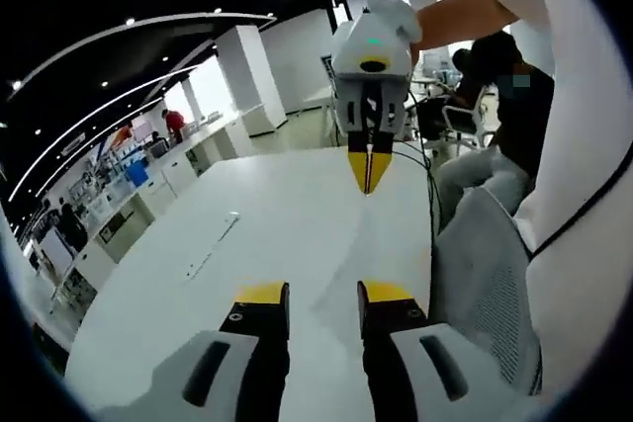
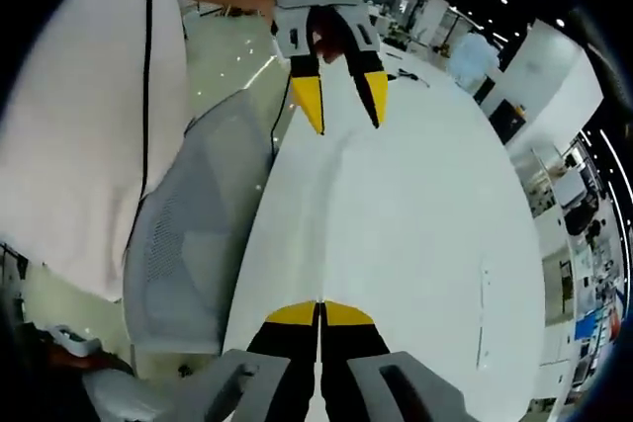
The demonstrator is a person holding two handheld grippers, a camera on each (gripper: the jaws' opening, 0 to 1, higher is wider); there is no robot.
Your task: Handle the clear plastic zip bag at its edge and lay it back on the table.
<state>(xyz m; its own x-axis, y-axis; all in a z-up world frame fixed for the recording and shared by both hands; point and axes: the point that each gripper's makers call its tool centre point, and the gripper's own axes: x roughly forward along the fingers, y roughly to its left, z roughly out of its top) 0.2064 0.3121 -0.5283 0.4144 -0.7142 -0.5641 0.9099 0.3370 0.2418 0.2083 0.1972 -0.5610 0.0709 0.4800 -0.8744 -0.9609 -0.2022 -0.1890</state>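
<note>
Clear zip bag (image 1: 344,244) shows as a faint sheen on the white table (image 1: 227,244), between my claws. Left claw (image 1: 323,295) stands apart; right claw (image 2: 319,313) is pressed together, and I cannot tell whether it pinches film. I judge the bag light, limp and slippery, so grip the stiffer zip edge.

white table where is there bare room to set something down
The white table is bare between its long narrow slot and the claws, and past the slot. Crowded along the edge by the grey mesh chair, where the open left claw faces the shut right claw.
</note>
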